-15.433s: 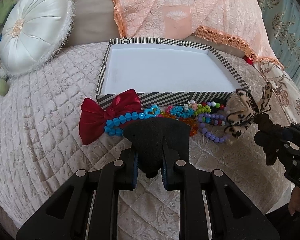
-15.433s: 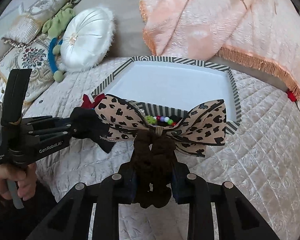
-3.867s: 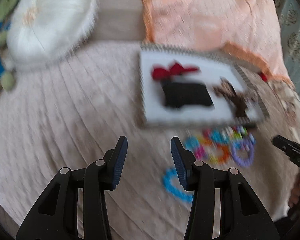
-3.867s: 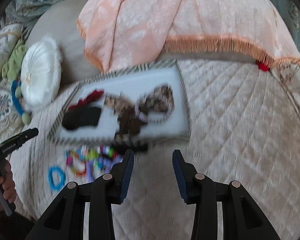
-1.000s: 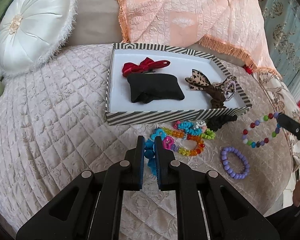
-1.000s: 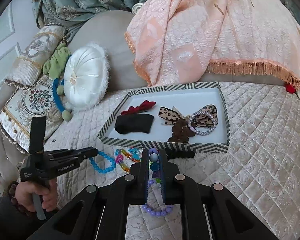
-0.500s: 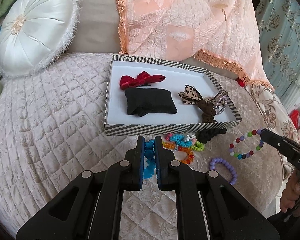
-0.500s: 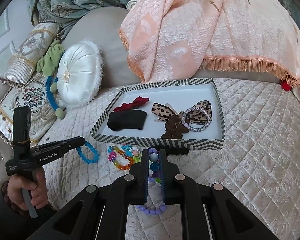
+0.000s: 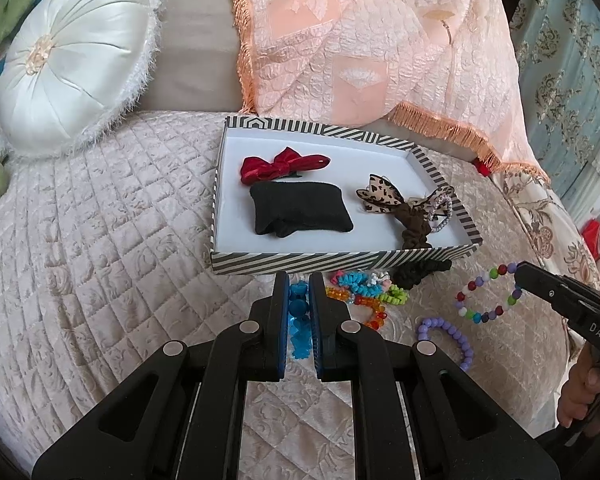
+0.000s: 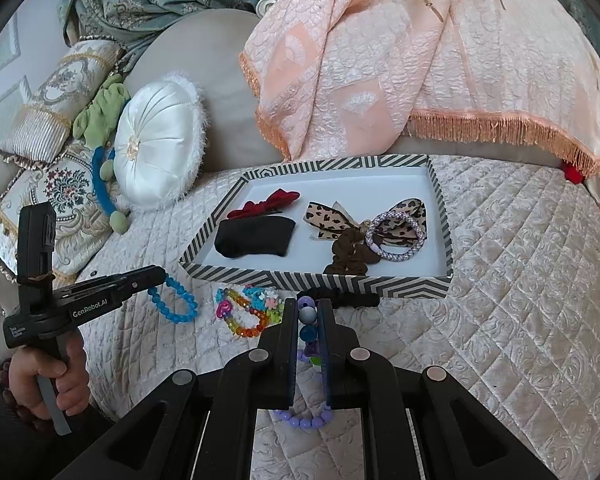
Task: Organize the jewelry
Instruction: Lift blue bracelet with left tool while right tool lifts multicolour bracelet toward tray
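- Left wrist view: the left gripper (image 9: 299,316) sits low centre of frame, its jaws pinched nearly together on the blue bead bracelet (image 9: 299,320), which shows as a strip of blue between the pads.
- Right wrist view, same story: the right gripper (image 10: 308,344) is clamped almost closed on the multicoloured bead bracelet (image 10: 309,330). In the left wrist view that loop hangs free off its tip at the right edge.
- Upper middle of both frames, the striped tray (image 9: 340,261) rests on the quilted bedspread (image 9: 100,240). Inside it already: a red bow (image 9: 280,165), a black pouch (image 9: 300,209), a leopard-print bow (image 9: 382,196) and a brown scrunchie (image 9: 414,226) with a sparkly hair tie (image 10: 396,236) lying on them.
- Still outside, just below the tray's front wall: a heap of small coloured bracelets (image 9: 360,292), a black scrunchie (image 9: 422,271) touching the wall, and a purple bead bracelet (image 9: 446,338) lower right.
- My read: both loops are headed for the tray, and there's risk here.
- Each grip is on a few round beads only; a quick swing could roll them out of the pads and drop the loop short on the quilt.
- The dangling loops could snag on the tray's front rim going over, tipping or dragging the light tray.
- Both grippers heading for the same tray could crowd each other, and a release on the crowded right side could land on the bow and scrunchie and tangle.
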Demonstrator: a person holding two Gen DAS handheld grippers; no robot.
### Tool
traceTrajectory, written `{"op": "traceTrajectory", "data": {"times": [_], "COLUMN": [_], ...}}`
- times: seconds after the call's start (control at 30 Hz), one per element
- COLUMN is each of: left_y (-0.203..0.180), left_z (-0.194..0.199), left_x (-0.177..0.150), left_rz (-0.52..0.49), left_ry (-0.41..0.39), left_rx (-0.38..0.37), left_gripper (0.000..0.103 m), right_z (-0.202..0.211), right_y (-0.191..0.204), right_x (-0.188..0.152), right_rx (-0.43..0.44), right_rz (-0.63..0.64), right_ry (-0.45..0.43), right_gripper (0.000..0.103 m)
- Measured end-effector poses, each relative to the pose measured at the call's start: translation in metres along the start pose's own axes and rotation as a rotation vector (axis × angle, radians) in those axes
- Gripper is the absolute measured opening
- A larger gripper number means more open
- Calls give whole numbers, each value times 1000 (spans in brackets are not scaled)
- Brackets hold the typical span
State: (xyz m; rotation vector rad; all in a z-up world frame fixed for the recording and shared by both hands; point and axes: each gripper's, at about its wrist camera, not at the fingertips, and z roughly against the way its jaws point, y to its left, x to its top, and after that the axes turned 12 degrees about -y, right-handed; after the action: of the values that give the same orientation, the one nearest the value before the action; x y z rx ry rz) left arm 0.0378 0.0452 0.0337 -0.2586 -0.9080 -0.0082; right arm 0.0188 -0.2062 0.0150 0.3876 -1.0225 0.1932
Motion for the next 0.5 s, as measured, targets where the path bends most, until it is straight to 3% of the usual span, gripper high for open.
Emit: {"op": "traceTrajectory", "data": {"times": [0.5], "left_y": [0], "left_z": [-2], "left_x": [0], "left_rz": [0], "left_ry": [7], "left_rx": [0], "left_gripper": [8], "right_z": [-3], "right_y": [2], "right_x": [-1], "right_rx": [-3], "right_rz": [-1], "right_ry": [0], "right_gripper": [8]}}
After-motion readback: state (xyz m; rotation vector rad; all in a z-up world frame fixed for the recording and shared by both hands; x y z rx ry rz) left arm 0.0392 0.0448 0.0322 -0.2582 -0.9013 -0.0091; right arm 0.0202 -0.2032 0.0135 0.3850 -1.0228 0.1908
